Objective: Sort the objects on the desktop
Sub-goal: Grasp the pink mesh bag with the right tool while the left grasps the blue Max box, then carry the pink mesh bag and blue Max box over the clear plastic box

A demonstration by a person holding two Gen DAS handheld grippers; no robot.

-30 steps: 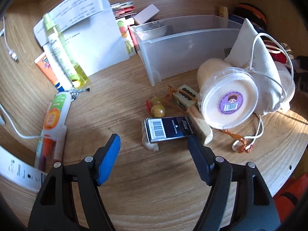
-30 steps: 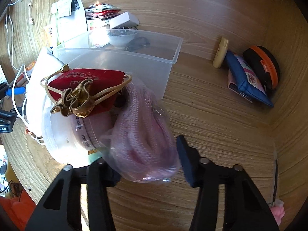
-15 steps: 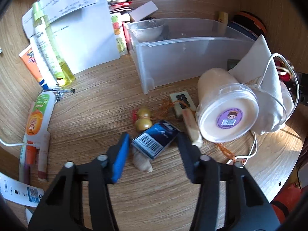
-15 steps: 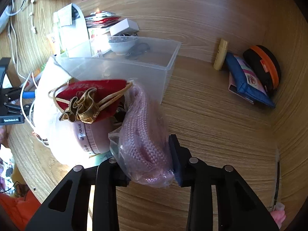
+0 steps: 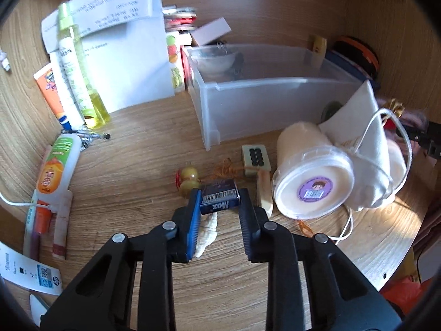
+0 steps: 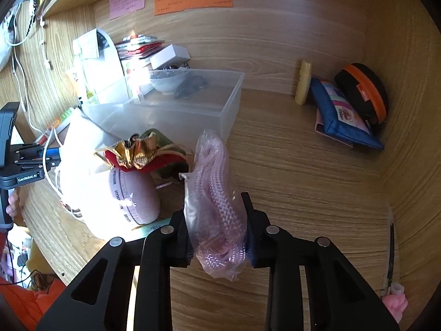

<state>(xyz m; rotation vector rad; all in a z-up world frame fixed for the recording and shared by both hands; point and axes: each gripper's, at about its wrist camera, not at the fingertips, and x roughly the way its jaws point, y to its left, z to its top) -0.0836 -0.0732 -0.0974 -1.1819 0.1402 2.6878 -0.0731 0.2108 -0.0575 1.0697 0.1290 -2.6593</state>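
My left gripper (image 5: 219, 202) is shut on a small dark blue box marked "Max" (image 5: 219, 200), held just above the desk over a white seashell (image 5: 206, 230). My right gripper (image 6: 217, 220) is shut on a clear bag of pink rope (image 6: 215, 207), lifted off the desk. A clear plastic bin (image 5: 264, 96) stands behind the left gripper; it also shows in the right wrist view (image 6: 193, 104), with a small bowl (image 6: 168, 81) inside.
A round lidded tub (image 5: 312, 189), a white drawstring pouch (image 5: 363, 143), a domino-like tile (image 5: 255, 157) and yellow beads (image 5: 188, 179) lie near the box. Tubes and bottles (image 5: 71, 82) stand left. A red and gold pouch (image 6: 140, 157), a blue case (image 6: 341, 118) and a black-orange case (image 6: 363, 93) are nearby.
My left gripper moved forward and closed on the blue box, tilting and lifting it. My right gripper closed on the bag of pink rope and raised it away from the red pouch.
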